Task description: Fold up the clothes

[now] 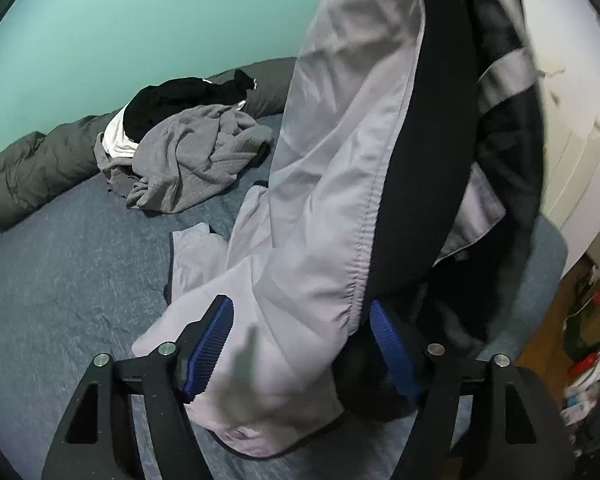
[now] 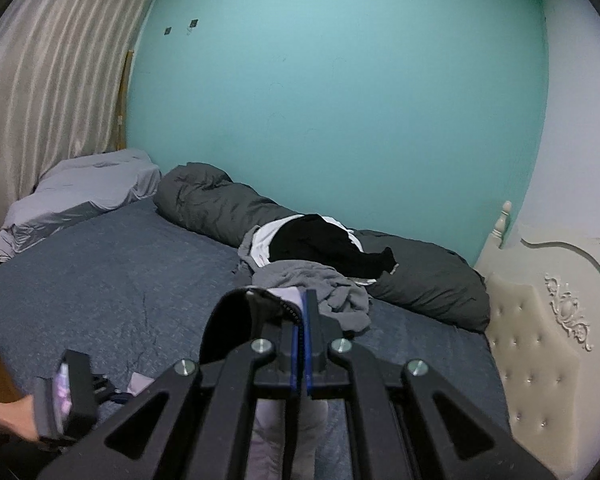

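Now left tongs [image 1: 302, 320] open astride jacket [image 1: 340, 160]; right tongs [image 2: 302, 312] clamp it.

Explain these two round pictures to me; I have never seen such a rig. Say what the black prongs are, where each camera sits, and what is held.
A person holds a two-fingered tool in each hand, each with a fisheye camera looking along its fingers. In the left view, the left tool stands open around a grey-and-black jacket that hangs down onto the bed. In the right view, the right tool is shut on the jacket's edge. A clothes pile waits by the teal wall.
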A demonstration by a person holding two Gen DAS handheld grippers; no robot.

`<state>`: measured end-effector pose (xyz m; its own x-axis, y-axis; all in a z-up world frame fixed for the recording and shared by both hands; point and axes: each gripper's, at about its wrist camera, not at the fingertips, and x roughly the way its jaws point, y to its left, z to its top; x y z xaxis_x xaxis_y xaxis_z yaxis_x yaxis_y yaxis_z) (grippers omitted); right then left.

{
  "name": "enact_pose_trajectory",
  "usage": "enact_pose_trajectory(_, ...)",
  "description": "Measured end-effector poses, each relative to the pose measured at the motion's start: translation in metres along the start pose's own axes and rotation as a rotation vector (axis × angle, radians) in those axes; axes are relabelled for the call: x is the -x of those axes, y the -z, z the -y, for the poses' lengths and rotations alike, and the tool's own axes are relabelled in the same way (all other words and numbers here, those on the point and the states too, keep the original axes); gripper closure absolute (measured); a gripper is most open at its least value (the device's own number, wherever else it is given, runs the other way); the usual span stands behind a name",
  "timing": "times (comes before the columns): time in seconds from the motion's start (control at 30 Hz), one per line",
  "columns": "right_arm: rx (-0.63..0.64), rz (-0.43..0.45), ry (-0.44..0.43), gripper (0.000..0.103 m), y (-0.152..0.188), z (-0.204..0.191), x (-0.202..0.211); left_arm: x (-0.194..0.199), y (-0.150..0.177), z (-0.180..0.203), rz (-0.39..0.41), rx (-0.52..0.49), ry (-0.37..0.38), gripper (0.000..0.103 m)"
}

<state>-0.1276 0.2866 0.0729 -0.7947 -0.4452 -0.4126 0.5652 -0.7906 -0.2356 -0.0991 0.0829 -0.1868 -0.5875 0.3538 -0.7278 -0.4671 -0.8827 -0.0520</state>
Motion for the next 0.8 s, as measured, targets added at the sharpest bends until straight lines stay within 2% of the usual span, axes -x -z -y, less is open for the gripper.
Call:
enact_pose_trajectory(0.13, 0.008, 0.006, -0.013, 0.101, 0.003, 0.0, -0.002, -0.024, 0.0, -0.013, -0.046, 0.033, 0.044, 0.031)
enact_pose_trajectory(0.17, 0.007, 0.007, -0.015, 0.101, 0.004, 0.0, -0.003, -0.03, 0.001, -0.017, -0.054, 0.052, 0.064, 0.045)
enact_pose_trajectory(0.2, 0.005, 0.007, -0.015, 0.101, 0.005, 0.002, -0.004, -0.035, 0.002, -0.02, -0.061, 0.066, 0.077, 0.067)
enact_pose_trajectory(0.23, 0.004, 0.007, -0.015, 0.101, 0.006, 0.004, -0.005, -0.036, 0.004, -0.02, -0.063, 0.061, 0.063, 0.077)
enact_pose_trajectory(0.27, 0.002, 0.009, -0.018, 0.101, 0.007, 0.006, -0.006, -0.037, 0.005, -0.02, -0.062, 0.056, 0.05, 0.093)
enact_pose_trajectory(0.3, -0.002, 0.01, -0.017, 0.101, 0.009, 0.008, -0.007, -0.033, 0.005, -0.02, -0.051, 0.053, 0.042, 0.097)
enact_pose_trajectory(0.4, -0.02, 0.016, -0.007, 0.101, 0.013, 0.014, -0.007, -0.018, 0.002, -0.024, -0.019, 0.051, 0.019, 0.101)
enact_pose_trajectory(0.5, -0.051, 0.032, 0.006, 0.101, 0.013, 0.023, 0.0, 0.015, -0.009, -0.033, 0.022, 0.048, -0.026, 0.102)
enact_pose_trajectory(0.6, -0.069, 0.068, 0.021, 0.101, 0.008, 0.03, 0.014, 0.059, -0.027, -0.043, 0.079, 0.042, -0.076, 0.102)
enact_pose_trajectory(0.8, -0.115, 0.153, 0.054, 0.101, -0.011, 0.051, 0.057, 0.175, -0.074, -0.066, 0.226, 0.081, -0.164, 0.102)
